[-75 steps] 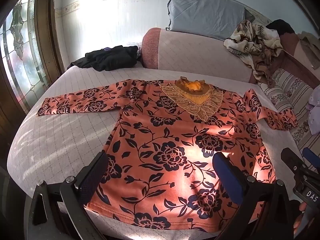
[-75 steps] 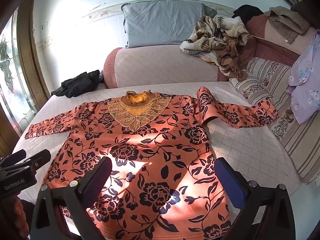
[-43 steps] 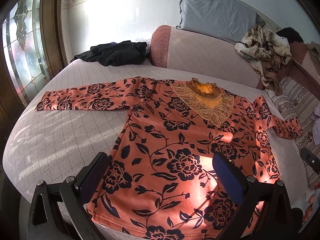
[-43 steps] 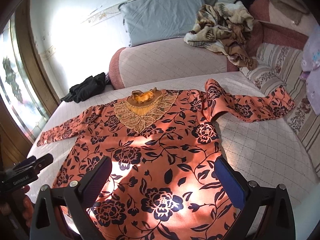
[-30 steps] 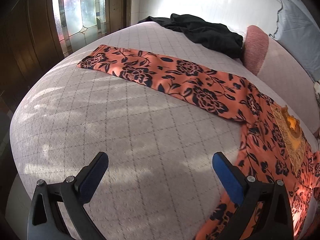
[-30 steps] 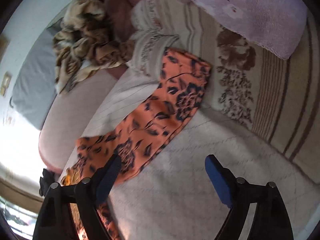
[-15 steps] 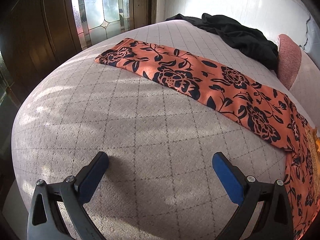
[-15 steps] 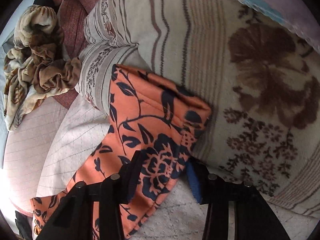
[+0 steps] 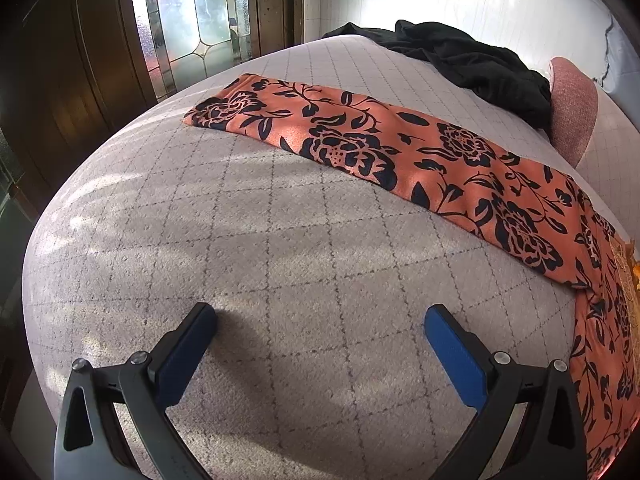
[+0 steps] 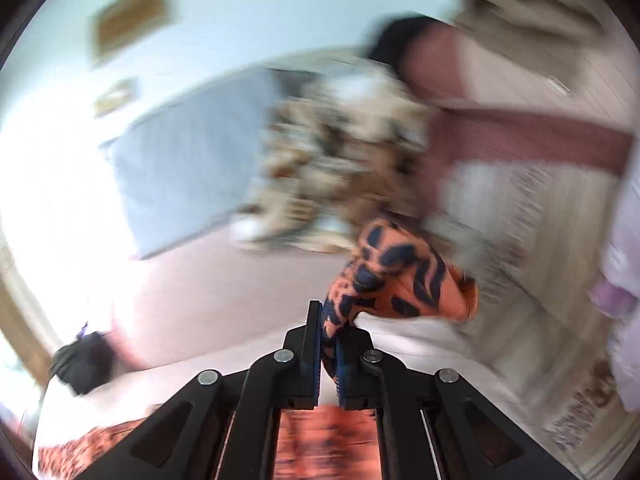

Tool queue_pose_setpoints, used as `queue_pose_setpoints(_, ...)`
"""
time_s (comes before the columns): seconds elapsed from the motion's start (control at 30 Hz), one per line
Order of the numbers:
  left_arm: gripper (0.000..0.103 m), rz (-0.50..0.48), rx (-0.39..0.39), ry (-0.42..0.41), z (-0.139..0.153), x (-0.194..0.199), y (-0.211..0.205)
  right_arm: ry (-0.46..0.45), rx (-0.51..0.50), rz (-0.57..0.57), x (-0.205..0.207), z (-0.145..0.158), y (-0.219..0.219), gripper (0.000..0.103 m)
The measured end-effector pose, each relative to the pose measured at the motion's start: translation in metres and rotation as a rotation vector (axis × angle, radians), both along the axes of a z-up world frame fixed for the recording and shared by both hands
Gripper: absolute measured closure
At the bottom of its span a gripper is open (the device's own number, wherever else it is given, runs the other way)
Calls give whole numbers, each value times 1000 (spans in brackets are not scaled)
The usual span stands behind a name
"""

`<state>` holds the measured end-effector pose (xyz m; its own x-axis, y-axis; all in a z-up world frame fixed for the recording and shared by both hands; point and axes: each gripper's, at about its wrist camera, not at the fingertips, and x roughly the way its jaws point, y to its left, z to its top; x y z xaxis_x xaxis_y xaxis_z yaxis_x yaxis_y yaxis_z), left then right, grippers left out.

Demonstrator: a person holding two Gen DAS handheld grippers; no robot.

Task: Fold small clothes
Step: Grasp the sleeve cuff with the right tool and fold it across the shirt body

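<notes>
An orange top with dark flowers lies on the quilted bed. In the left wrist view its left sleeve point(image 9: 380, 148) stretches flat across the bed, cuff toward the window. My left gripper point(image 9: 320, 320) is open and empty, low over bare quilt short of that sleeve. In the blurred right wrist view my right gripper point(image 10: 329, 324) is shut on the right sleeve point(image 10: 404, 276) and holds its cuff end lifted off the bed.
A black garment point(image 9: 472, 64) lies at the bed's far side by a pink bolster point(image 9: 572, 112). A stained-glass door point(image 9: 192, 20) stands beyond the bed's left edge. A grey pillow point(image 10: 188, 176), a patterned blanket heap point(image 10: 340, 148) and striped bedding point(image 10: 552, 248) lie behind the right gripper.
My right gripper has shut on the right sleeve's cuff and lifted it, swinging fast. My left gripper has crept a little closer to the left sleeve, still open.
</notes>
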<state>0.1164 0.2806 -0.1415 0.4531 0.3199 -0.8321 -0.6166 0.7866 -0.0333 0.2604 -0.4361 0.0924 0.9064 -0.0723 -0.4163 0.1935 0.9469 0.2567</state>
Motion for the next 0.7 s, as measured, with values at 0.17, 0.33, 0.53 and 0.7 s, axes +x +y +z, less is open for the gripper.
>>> queue_pose_setpoints(0.17,0,-12,3,5,0,-1,-2,-58,33,370,-12,-1,180,98)
queue_pose_setpoints(0.33,0,-15,3,8,1,-1,-2,236,39,563,3,-135,314,34)
queue_pose_setpoints(0.53,0,-11,2,10,2,-1,-2,431,97,576,-3,-219,315,10)
queue_pose_setpoints(0.7,0,-10,3,10,2,-1,-2,316,125,500,-1,-169,260,10)
